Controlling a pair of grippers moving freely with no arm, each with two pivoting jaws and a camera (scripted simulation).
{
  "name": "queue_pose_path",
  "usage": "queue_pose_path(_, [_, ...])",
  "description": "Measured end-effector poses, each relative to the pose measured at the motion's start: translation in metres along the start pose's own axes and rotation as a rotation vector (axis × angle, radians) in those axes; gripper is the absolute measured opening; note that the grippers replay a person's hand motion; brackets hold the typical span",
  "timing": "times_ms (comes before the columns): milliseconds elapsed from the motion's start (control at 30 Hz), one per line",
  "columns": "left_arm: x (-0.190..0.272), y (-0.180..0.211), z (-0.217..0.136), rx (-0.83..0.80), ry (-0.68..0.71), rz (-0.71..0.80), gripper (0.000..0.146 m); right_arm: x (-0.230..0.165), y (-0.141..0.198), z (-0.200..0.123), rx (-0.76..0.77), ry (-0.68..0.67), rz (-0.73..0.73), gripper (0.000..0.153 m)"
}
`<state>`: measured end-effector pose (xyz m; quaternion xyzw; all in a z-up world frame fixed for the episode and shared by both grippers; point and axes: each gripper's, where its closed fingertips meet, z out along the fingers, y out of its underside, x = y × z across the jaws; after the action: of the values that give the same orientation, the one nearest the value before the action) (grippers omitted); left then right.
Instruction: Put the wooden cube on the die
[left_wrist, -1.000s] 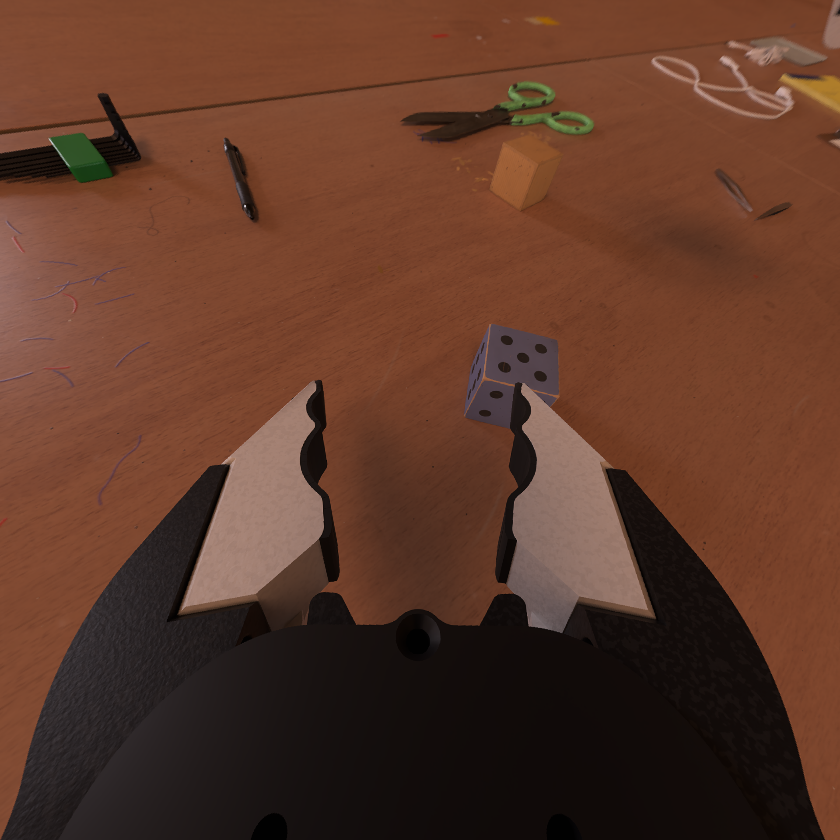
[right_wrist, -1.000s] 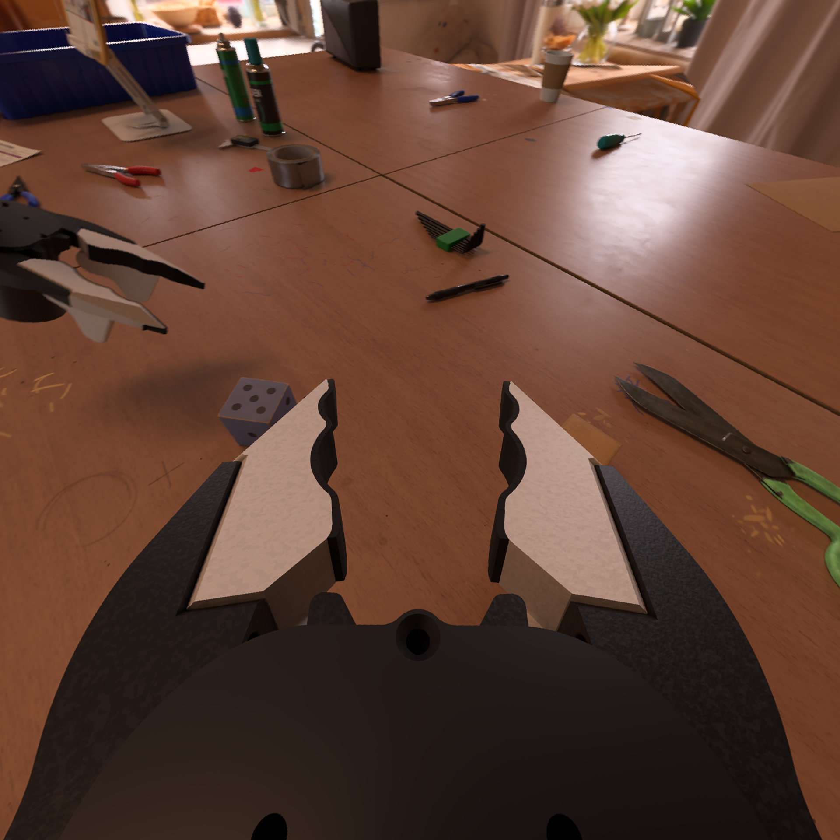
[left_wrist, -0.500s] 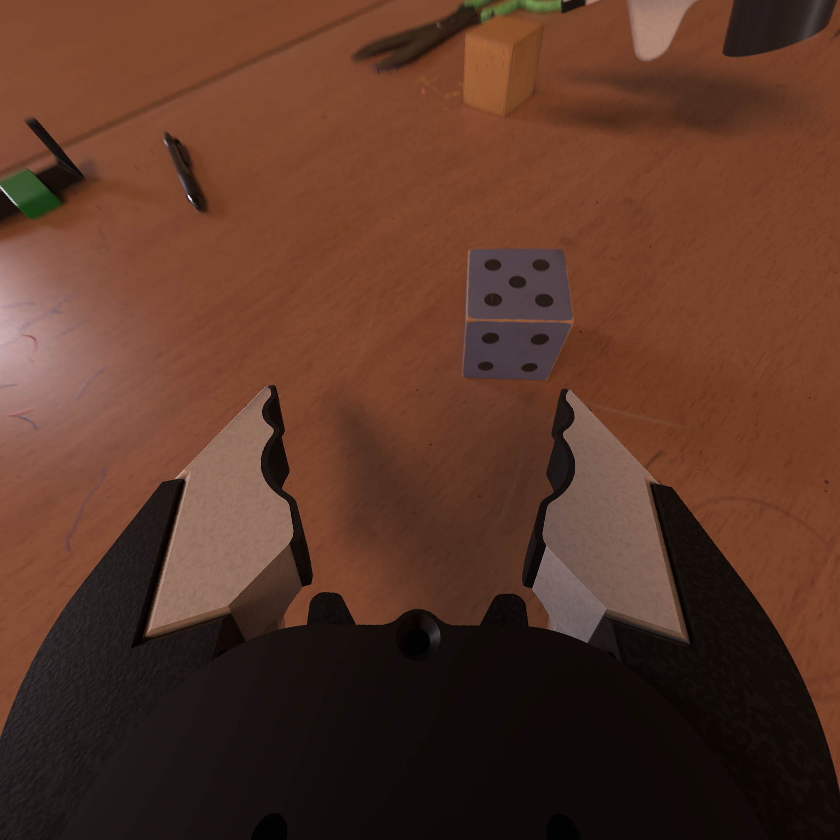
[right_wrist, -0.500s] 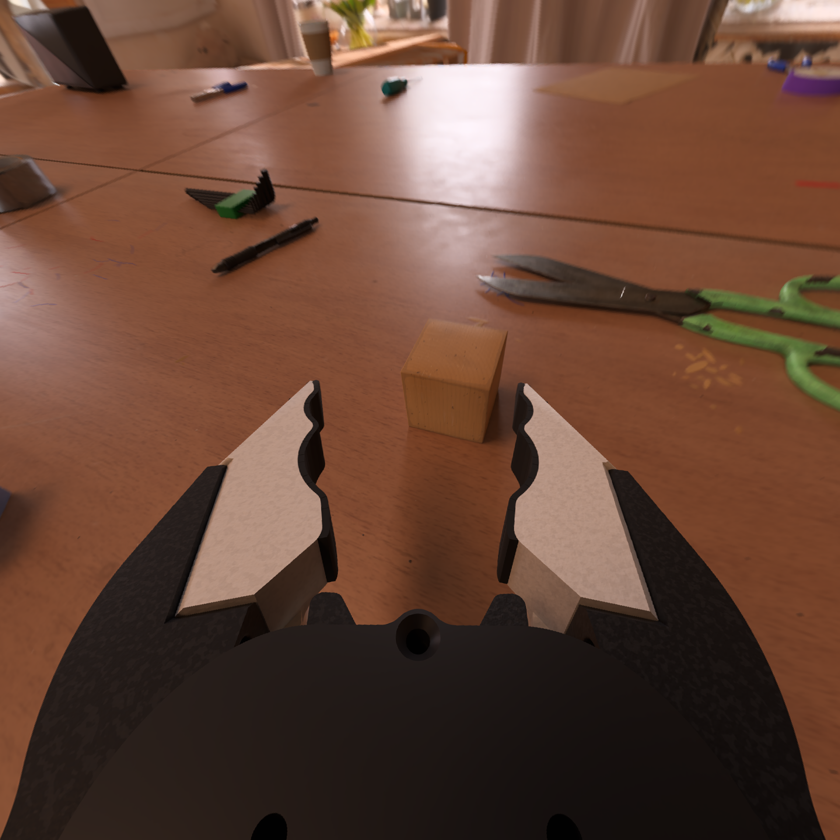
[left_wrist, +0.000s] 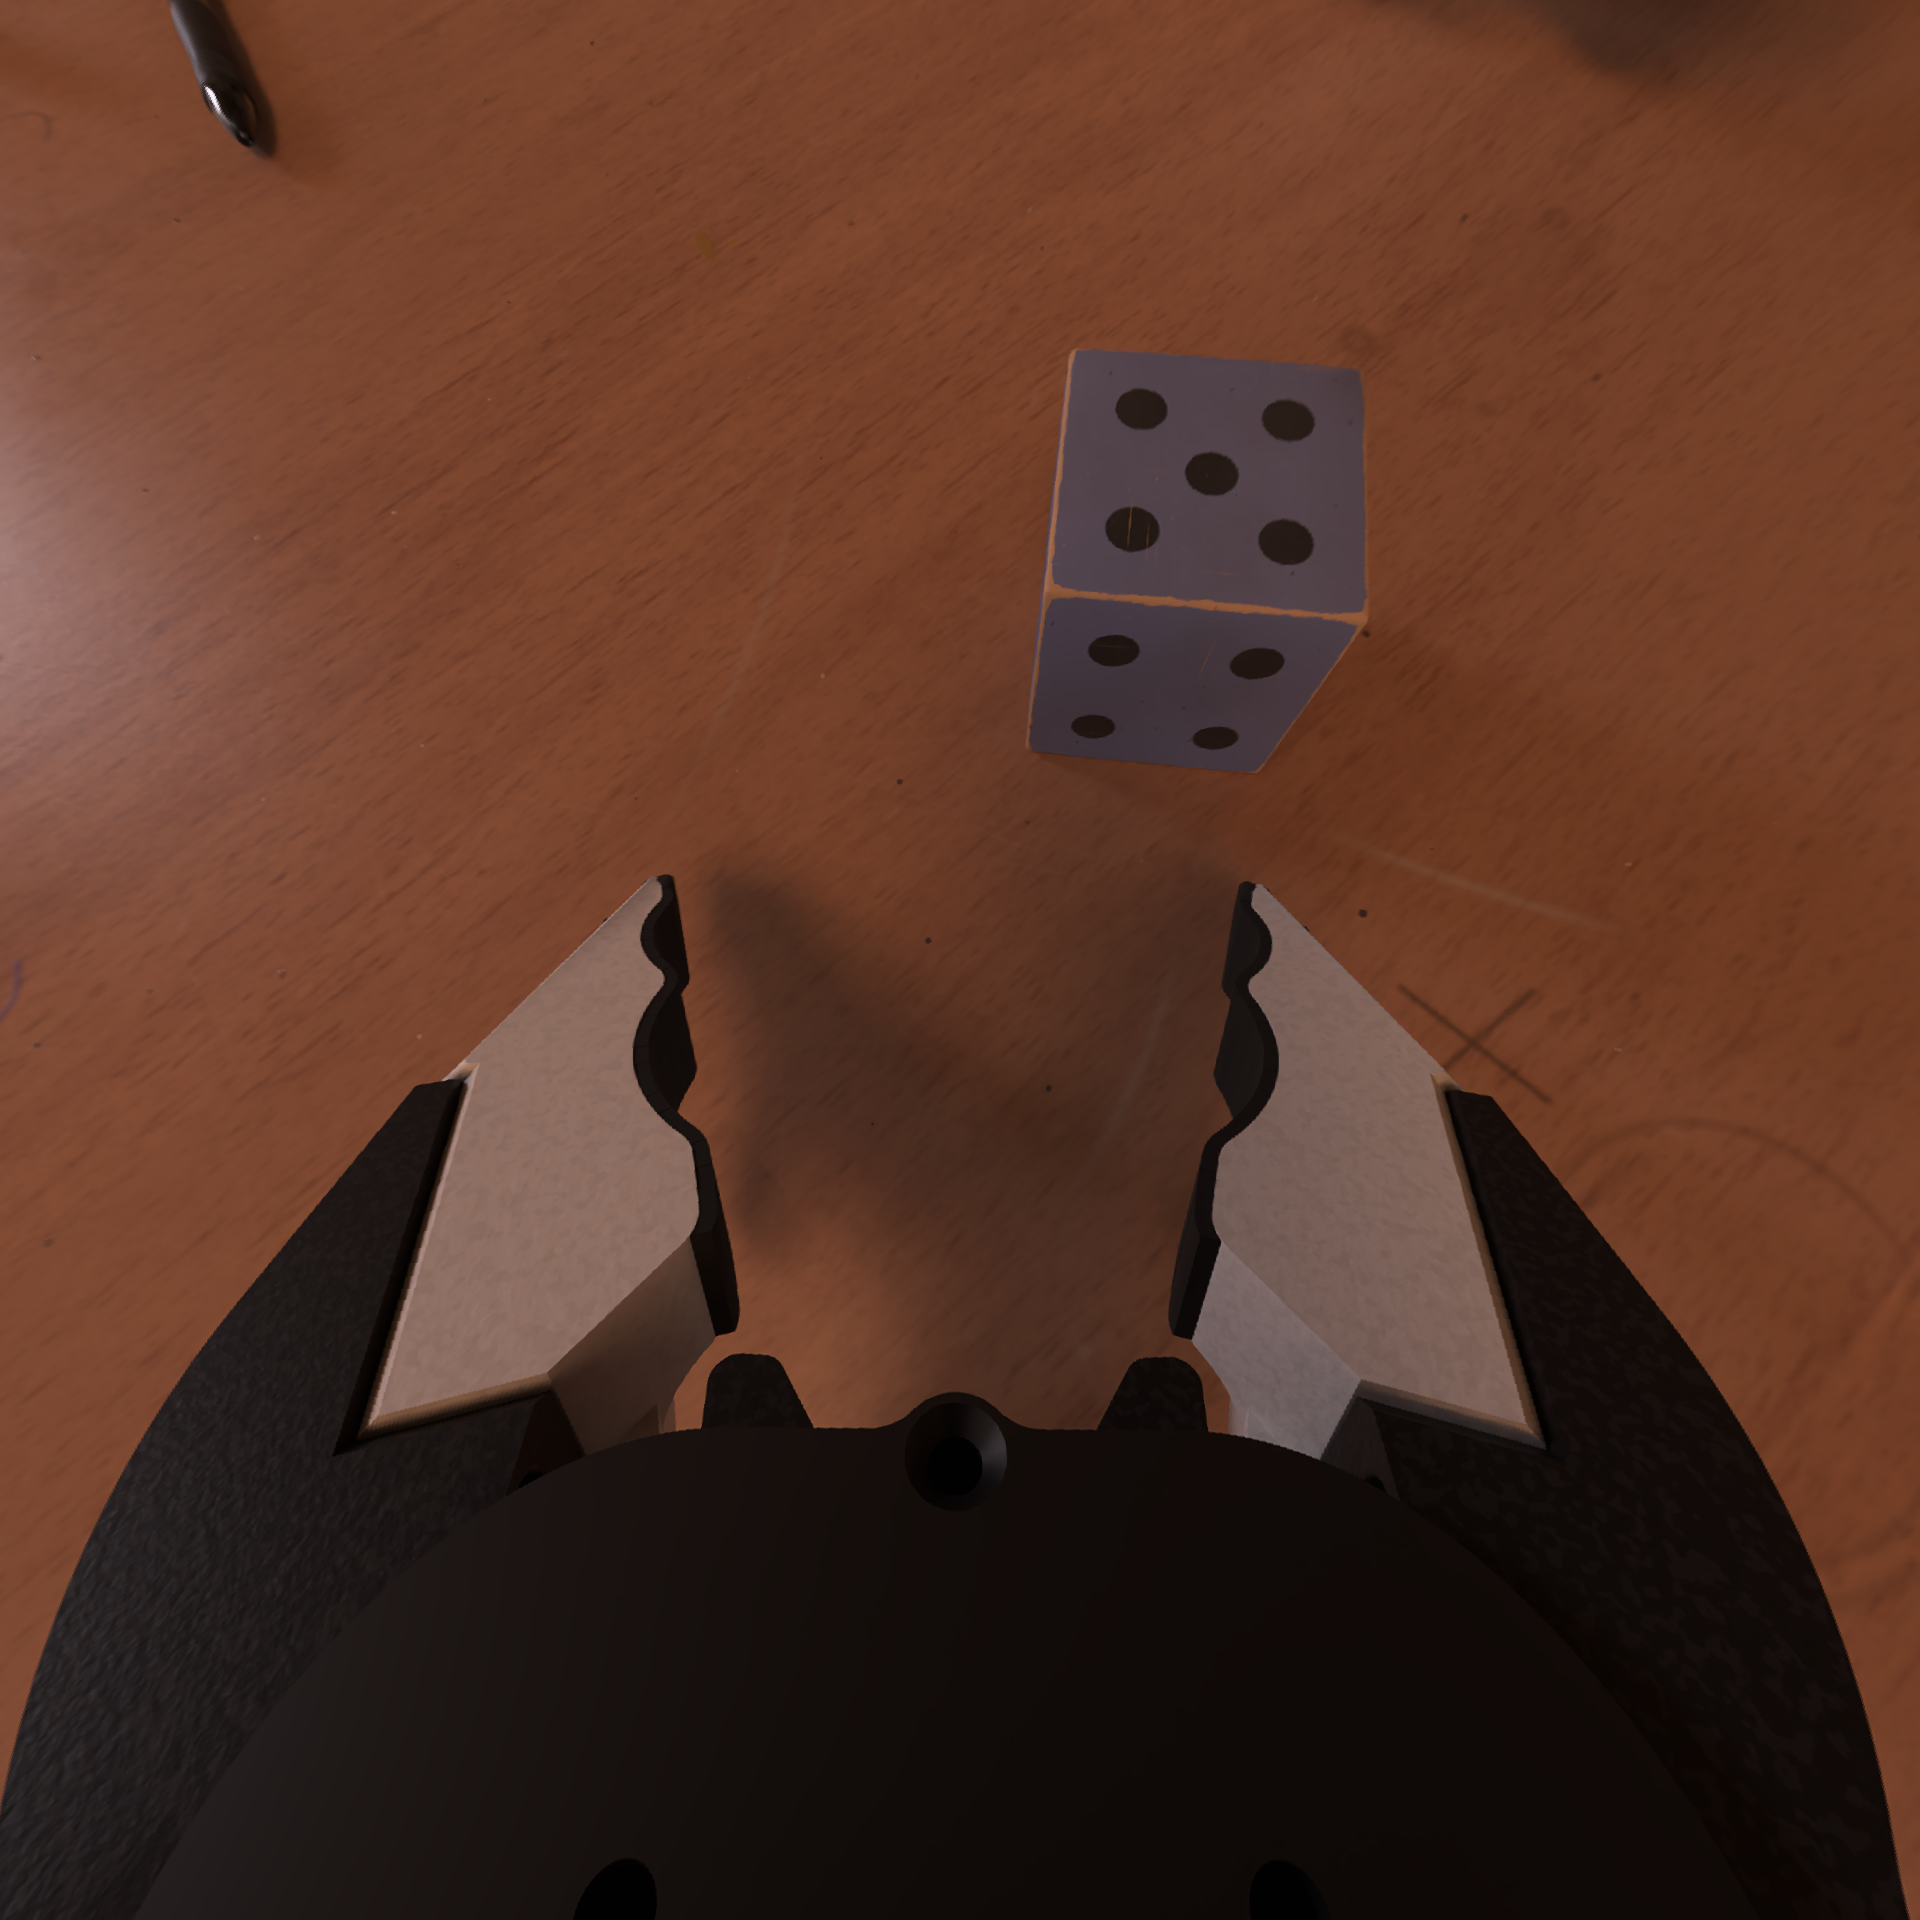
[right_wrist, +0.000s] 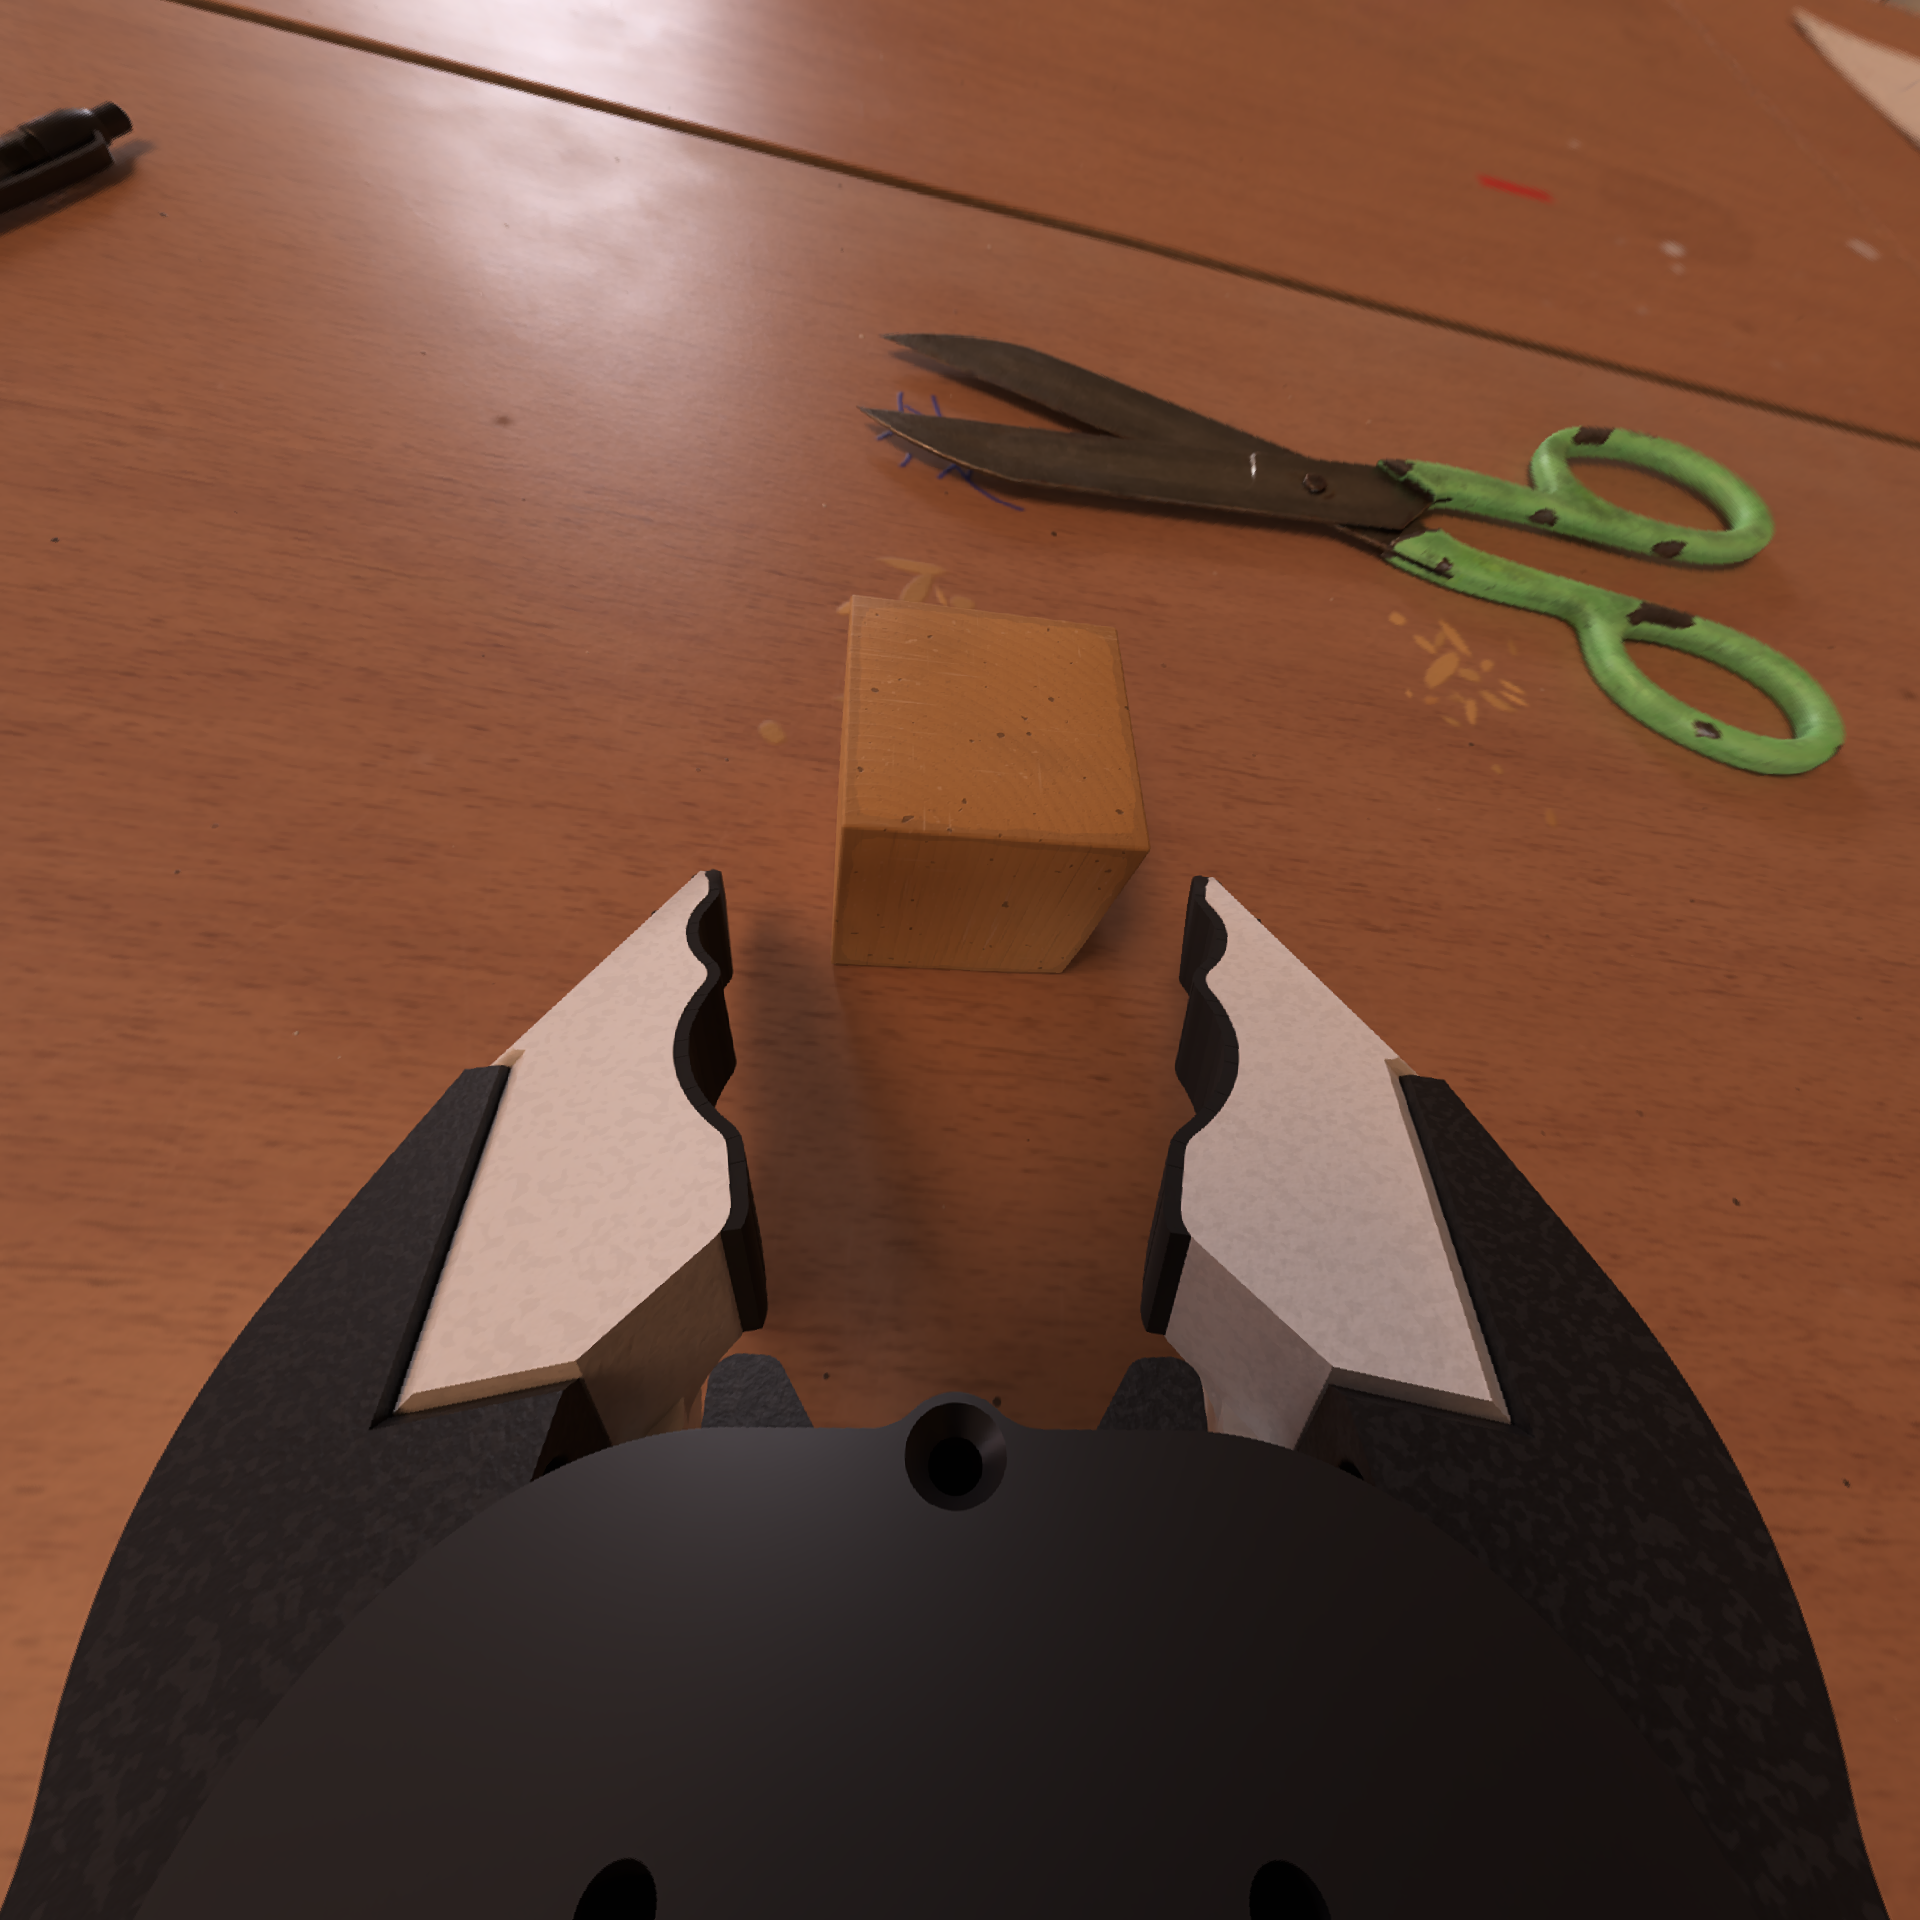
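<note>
I can read no words, brands or labels in either view. The only signs I find are the black dots on the grey die (left_wrist: 1200, 561), five on its top face and four on its near face, and a pencilled cross (left_wrist: 1475, 1042) on the bench (left_wrist: 416, 520).

- left gripper (left_wrist: 954, 894): jaws spread wide, nothing between them. Pitched steeply down at the table, clear of the surface. Beige fingers (left_wrist: 566, 1132) in black housings, wavy dark inner pads.
- right gripper (right_wrist: 954, 883): jaws also wide apart, empty. Shallower forward-down tilt than the left one. Fingertips (right_wrist: 1262, 997) low, close to the tabletop; contact with it can't be confirmed.
</note>
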<state>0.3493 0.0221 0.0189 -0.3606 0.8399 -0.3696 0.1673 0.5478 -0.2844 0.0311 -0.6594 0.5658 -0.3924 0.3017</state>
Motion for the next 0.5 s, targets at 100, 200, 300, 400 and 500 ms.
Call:
queue_pose_path(100, [0.001,-0.001,0.003,-0.009,-0.026,0.021,0.096,0.002,0.0,0.005,-0.011,-0.018,0.004,0.082])
queue_pose_path(200, [0.008,-0.005,0.007,0.011,0.022,-0.007,0.09,0.003,-0.001,0.007,-0.003,-0.037,-0.009,0.063])
queue_pose_path(300, [0.008,-0.009,0.011,0.017,0.017,-0.004,0.088,0.004,-0.001,0.007,-0.005,-0.047,-0.012,0.061])
queue_pose_path(400, [0.009,-0.008,0.014,0.024,0.01,0.012,0.074,0.008,0.002,0.003,-0.001,-0.061,0.001,0.06])
queue_pose_path(500, [0.009,-0.007,0.015,0.028,0.012,0.014,0.068,0.012,0.005,-0.002,0.005,-0.09,0.026,0.06])
